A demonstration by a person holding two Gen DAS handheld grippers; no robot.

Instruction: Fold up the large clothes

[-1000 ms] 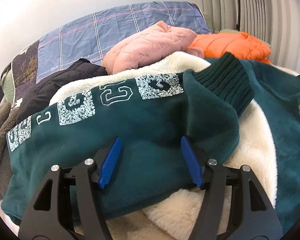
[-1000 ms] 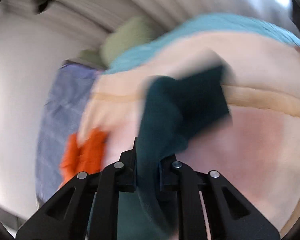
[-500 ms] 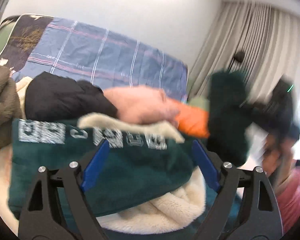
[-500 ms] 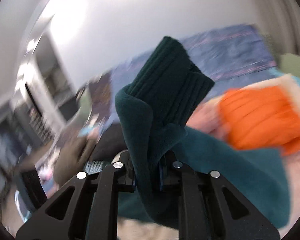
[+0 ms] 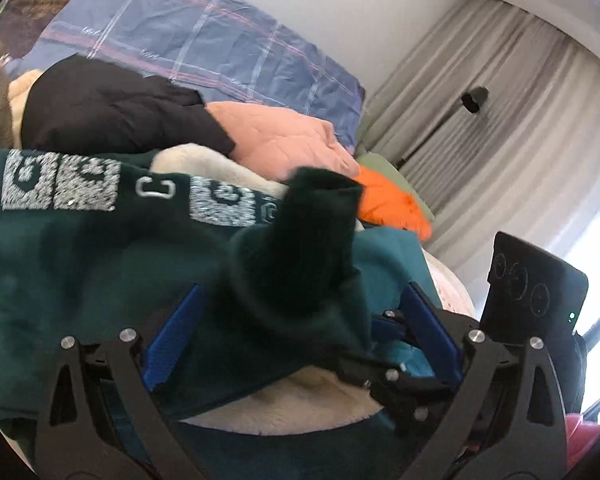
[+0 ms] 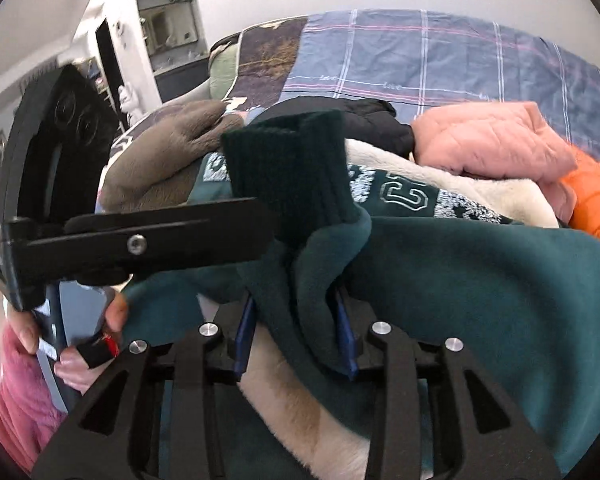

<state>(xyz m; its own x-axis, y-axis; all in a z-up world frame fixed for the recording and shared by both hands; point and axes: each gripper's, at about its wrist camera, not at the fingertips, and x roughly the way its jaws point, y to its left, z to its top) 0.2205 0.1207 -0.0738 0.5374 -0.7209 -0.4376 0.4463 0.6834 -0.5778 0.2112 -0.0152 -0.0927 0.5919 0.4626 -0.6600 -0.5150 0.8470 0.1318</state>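
Observation:
A dark green fleece jacket (image 5: 80,264) with white letter patches and cream lining lies on the bed. Its sleeve (image 6: 296,264), ribbed cuff (image 6: 288,176) standing up, sits between the blue pads of my right gripper (image 6: 296,332). Those jaws are opening, and the fleece still fills the gap and touches both pads. My left gripper (image 5: 300,320) stands wide and is still opening. The jacket body and the brought-over sleeve (image 5: 300,248) lie between its pads, unpinched. One finger of the left gripper (image 6: 160,236) crosses just left of the cuff.
Behind the green jacket are piled a black jacket (image 5: 112,108), a pink quilted one (image 6: 492,140), an orange one (image 5: 392,204) and a brown fleece (image 6: 168,152). Blue checked bedding (image 6: 420,56) covers the back. Curtains (image 5: 500,120) hang at the right. A person's hand (image 6: 112,312) holds the left gripper.
My right gripper swung the sleeve across onto the jacket body, close to the left gripper, and its jaws widened. The left gripper rolled, pulled back a little and opened wider.

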